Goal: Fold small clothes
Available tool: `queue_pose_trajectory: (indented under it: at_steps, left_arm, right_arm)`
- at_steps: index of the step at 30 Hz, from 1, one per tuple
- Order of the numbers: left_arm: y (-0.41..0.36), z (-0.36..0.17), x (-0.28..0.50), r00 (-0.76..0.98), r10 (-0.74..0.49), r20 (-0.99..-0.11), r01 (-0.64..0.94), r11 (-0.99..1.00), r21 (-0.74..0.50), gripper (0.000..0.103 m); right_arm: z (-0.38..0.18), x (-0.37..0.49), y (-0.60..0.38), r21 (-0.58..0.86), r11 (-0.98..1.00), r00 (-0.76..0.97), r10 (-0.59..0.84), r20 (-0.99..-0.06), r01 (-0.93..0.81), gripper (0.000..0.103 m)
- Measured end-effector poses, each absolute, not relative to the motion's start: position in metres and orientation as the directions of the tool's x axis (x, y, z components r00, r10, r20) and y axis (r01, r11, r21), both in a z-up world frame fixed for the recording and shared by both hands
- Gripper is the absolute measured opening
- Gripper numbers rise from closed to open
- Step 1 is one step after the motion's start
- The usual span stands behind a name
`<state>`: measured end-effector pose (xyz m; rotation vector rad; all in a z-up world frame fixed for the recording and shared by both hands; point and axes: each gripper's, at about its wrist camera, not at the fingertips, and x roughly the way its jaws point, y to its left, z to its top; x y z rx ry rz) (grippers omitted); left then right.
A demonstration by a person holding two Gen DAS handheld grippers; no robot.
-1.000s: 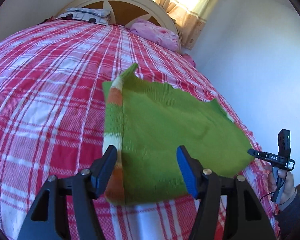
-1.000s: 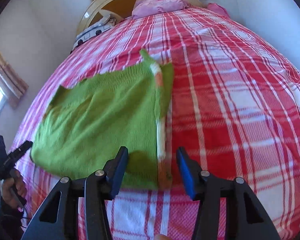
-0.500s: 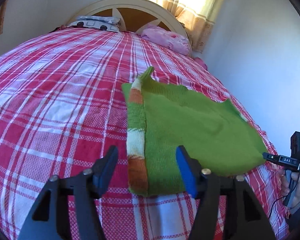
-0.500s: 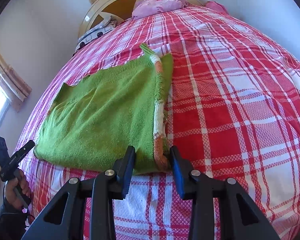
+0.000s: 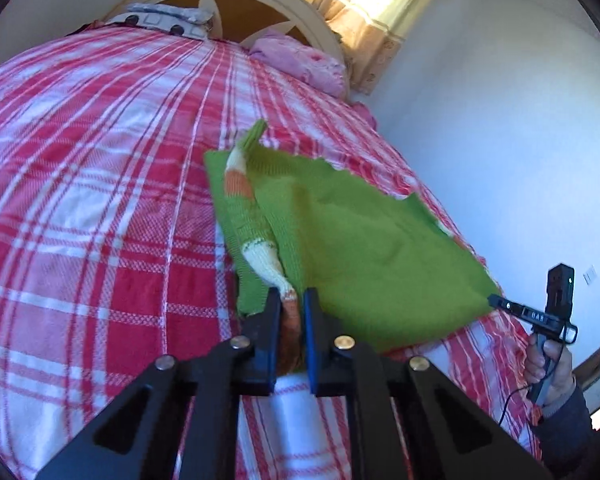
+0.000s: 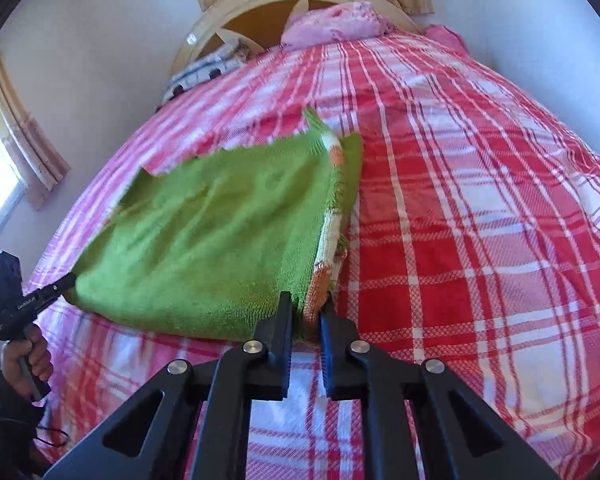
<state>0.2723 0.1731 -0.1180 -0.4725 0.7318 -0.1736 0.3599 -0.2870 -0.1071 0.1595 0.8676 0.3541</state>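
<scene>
Knitwear, a green sweater (image 5: 364, 248) with an orange-and-white striped sleeve (image 5: 260, 252), lies near the bed's (image 5: 80, 184) foot edge. Left gripper (image 5: 292, 300) pinches the sleeve cuff; right gripper (image 6: 306, 304) clamps the sweater's near corner. Lettering on either tool is illegible.

Green knit sweater (image 5: 364, 248), orange-and-white striped sleeve folded along its edge, near corners lifted off bedspread

Daylight pours through the curtained window (image 5: 380, 8) beyond the head of the bed (image 5: 100, 160), blown out to glare. The white walls look bluish. Fisheye bending curves the bed's edges, black vignette fills the corners, and the green sweater (image 6: 220, 240) is slightly motion-blurred.
</scene>
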Motion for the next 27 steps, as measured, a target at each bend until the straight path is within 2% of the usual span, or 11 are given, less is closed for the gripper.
queue_pose_trajectory:
  at_steps: [5,8,12,13,14,16,17,21,24,26,27]
  left_arm:
    - [0.17,-0.134,0.272,0.697,-0.303,-0.65,-0.028,0.894,-0.447,0.011]
    - [0.17,-0.148,0.272,0.673,-0.309,-0.672,-0.057,0.884,-0.464,0.011]
    - [0.166,-0.148,0.267,0.671,-0.29,-0.683,-0.047,0.902,-0.43,0.011]
    - [0.165,-0.147,0.265,0.671,-0.286,-0.684,-0.043,0.906,-0.421,0.011]
    - [0.165,-0.147,0.264,0.671,-0.287,-0.684,-0.039,0.908,-0.418,0.011]
    - [0.165,-0.148,0.26,0.669,-0.29,-0.684,-0.037,0.907,-0.42,0.011]
    - [0.164,-0.149,0.258,0.671,-0.286,-0.684,-0.035,0.909,-0.415,0.011]
    - [0.165,-0.142,0.257,0.694,-0.244,-0.678,-0.058,0.919,-0.39,0.016]
    - [0.168,-0.128,0.251,0.744,-0.197,-0.638,-0.089,0.918,-0.387,0.034]
    - [0.168,-0.122,0.251,0.762,-0.165,-0.626,-0.103,0.924,-0.369,0.064]
    - [0.166,-0.121,0.254,0.764,-0.153,-0.626,-0.108,0.927,-0.359,0.066]
  right_arm:
    - [-0.127,0.357,-0.283,0.236,0.945,0.568,0.325,-0.756,-0.226,0.01]
    - [-0.141,0.363,-0.292,0.283,0.939,0.552,0.343,-0.76,-0.194,0.01]
    - [-0.137,0.363,-0.298,0.314,0.931,0.554,0.364,-0.749,-0.187,0.014]
    - [-0.134,0.361,-0.299,0.311,0.933,0.564,0.358,-0.744,-0.182,0.02]
    - [-0.13,0.358,-0.3,0.299,0.939,0.579,0.342,-0.74,-0.172,0.035]
    - [-0.119,0.354,-0.3,0.249,0.958,0.625,0.283,-0.727,-0.143,0.056]
    - [-0.113,0.351,-0.299,0.224,0.966,0.653,0.253,-0.714,-0.129,0.059]
    - [-0.085,0.344,-0.28,0.138,0.979,0.741,0.205,-0.64,-0.151,0.059]
    - [-0.077,0.346,-0.251,0.144,0.951,0.723,0.303,-0.621,-0.275,0.059]
    - [-0.084,0.354,-0.232,0.11,0.94,0.696,0.315,-0.646,-0.323,0.059]
    - [-0.09,0.359,-0.226,0.09,0.94,0.686,0.303,-0.662,-0.328,0.059]
